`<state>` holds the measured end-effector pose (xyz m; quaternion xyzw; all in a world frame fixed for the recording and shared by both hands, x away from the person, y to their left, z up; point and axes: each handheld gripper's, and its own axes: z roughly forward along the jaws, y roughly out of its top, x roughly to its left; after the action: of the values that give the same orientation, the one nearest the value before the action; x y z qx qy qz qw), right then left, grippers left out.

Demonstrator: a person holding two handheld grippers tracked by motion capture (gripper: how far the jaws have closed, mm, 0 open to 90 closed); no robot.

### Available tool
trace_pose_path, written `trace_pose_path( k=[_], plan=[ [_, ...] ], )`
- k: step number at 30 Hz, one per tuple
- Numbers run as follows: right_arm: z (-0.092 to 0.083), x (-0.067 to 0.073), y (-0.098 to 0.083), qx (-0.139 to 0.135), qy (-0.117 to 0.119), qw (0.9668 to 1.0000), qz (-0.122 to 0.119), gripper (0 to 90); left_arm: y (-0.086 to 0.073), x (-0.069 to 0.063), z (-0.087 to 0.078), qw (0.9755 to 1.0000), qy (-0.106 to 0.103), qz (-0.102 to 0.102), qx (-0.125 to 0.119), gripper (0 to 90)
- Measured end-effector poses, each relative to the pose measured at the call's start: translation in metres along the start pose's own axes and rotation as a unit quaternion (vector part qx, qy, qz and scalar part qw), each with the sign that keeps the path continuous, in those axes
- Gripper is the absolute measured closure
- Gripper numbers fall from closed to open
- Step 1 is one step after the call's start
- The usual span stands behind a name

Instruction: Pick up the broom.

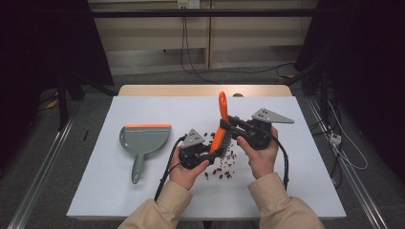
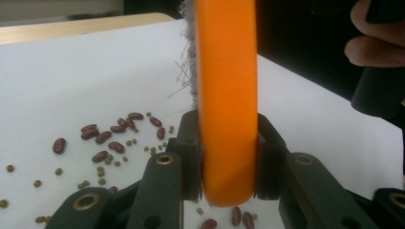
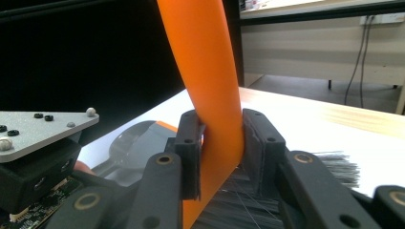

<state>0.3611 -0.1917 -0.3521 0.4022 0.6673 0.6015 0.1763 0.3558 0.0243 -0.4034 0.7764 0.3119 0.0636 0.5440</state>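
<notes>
Standing tilted near the middle of the white worktop (image 1: 143, 200), an orange brush (image 1: 221, 125) is held by both grippers at once. Its handle rises up and away toward the far side, while the dark bristles (image 1: 226, 141) at its lower end point down toward the worktop. The left gripper (image 1: 213, 148) is pressed onto the lower end of the orange body, as is seen in the left gripper view, where the black pads (image 2: 190, 157) clamp the brush (image 2: 227, 95) from both sides. The right gripper (image 1: 229, 123) is pinched on the handle higher up; in the right gripper view the pads (image 3: 258, 150) are set against the orange handle (image 3: 210, 90), with the bristles (image 3: 334, 167) fanned out just beyond the jaws. Each gripper is carried in one of the person's hands, the left hand (image 1: 187, 168) at the near left of the brush and the right hand (image 1: 260, 155) at its near right.

Red beans (image 1: 222, 171) and smaller green ones are scattered on the worktop under and around the brush, seen more plainly in the left gripper view (image 2: 107, 136). A grey dustpan (image 1: 142, 143) with an orange front edge is laid flat well to the left of the beans, its handle pointing toward the near side. The dustpan (image 3: 129, 148) is also seen behind the jaws in the right gripper view.
</notes>
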Motion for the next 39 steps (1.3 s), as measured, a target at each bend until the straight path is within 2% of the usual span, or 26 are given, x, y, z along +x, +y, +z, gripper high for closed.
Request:
trace_pose_path(
  k=[2, 4, 5, 8, 10, 18, 21, 23, 28, 30, 32, 33, 35, 37, 38, 39],
  plan=[
    [0.001, 0.002, 0.001, -0.001, -0.005, 1.0, -0.008, 65.7, 0.001, 0.0, -0.002, 0.9999, 0.01, -0.001, -0.008, 70.1],
    [0.002, 0.004, 0.002, 0.003, -0.025, 0.9994, -0.023, 50.6, 0.001, 0.001, -0.003, 0.9998, 0.016, -0.005, -0.013, 70.1],
    [0.004, 0.005, 0.001, 0.006, -0.029, 0.9993, -0.024, 42.6, 0.001, 0.002, -0.004, 0.9997, 0.021, -0.007, -0.015, 70.1],
    [0.004, 0.006, -0.001, 0.0, -0.048, 0.9984, -0.029, 31.2, 0.002, 0.005, -0.006, 0.9992, 0.031, -0.008, -0.022, 70.1],
    [0.005, 0.005, -0.003, 0.005, -0.047, 0.9987, -0.018, 25.5, 0.003, 0.006, -0.007, 0.999, 0.038, -0.01, -0.022, 70.1],
    [0.011, 0.013, -0.011, 0.012, -0.071, 0.9973, -0.01, 20.9, 0.002, 0.008, -0.008, 0.998, 0.056, -0.012, -0.026, 70.1],
    [0.015, 0.014, -0.013, 0.011, -0.07, 0.9974, 0.005, 20.1, 0.002, 0.006, -0.007, 0.9979, 0.059, -0.009, -0.027, 70.1],
    [0.017, 0.017, -0.014, 0.011, -0.072, 0.9973, 0.013, 19.4, 0.002, 0.005, -0.007, 0.9974, 0.068, -0.01, -0.023, 70.1],
    [0.027, 0.024, -0.016, 0.021, -0.087, 0.9959, 0.015, 17.5, 0.001, 0.005, -0.005, 0.9963, 0.082, -0.009, -0.027, 70.1],
    [0.031, 0.026, -0.018, 0.03, -0.094, 0.995, 0.018, 17.5, 0.001, 0.002, -0.004, 0.9957, 0.087, 0.0, -0.032, 70.0],
    [0.036, 0.027, -0.019, 0.031, -0.101, 0.9939, 0.031, 18.5, 0.001, 0.0, -0.004, 0.9956, 0.087, 0.002, -0.034, 70.1],
    [0.038, 0.028, -0.02, 0.032, -0.107, 0.993, 0.039, 18.5, 0.002, -0.005, -0.003, 0.995, 0.091, 0.014, -0.038, 70.0],
    [0.042, 0.028, -0.021, 0.028, -0.115, 0.9913, 0.058, 19.4, 0.003, -0.01, -0.003, 0.9942, 0.096, 0.022, -0.042, 69.7],
    [0.043, 0.027, -0.021, 0.026, -0.12, 0.99, 0.069, 27.4, 0.003, -0.011, -0.003, 0.9936, 0.1, 0.028, -0.044, 69.1],
    [0.043, 0.026, -0.021, 0.026, -0.119, 0.9898, 0.073, 29.3, 0.004, -0.014, -0.004, 0.9922, 0.105, 0.047, -0.047, 68.8],
    [0.043, 0.025, -0.02, 0.026, -0.117, 0.9893, 0.083, 30.9, 0.004, -0.016, -0.004, 0.992, 0.105, 0.05, -0.049, 68.6]
  ],
)
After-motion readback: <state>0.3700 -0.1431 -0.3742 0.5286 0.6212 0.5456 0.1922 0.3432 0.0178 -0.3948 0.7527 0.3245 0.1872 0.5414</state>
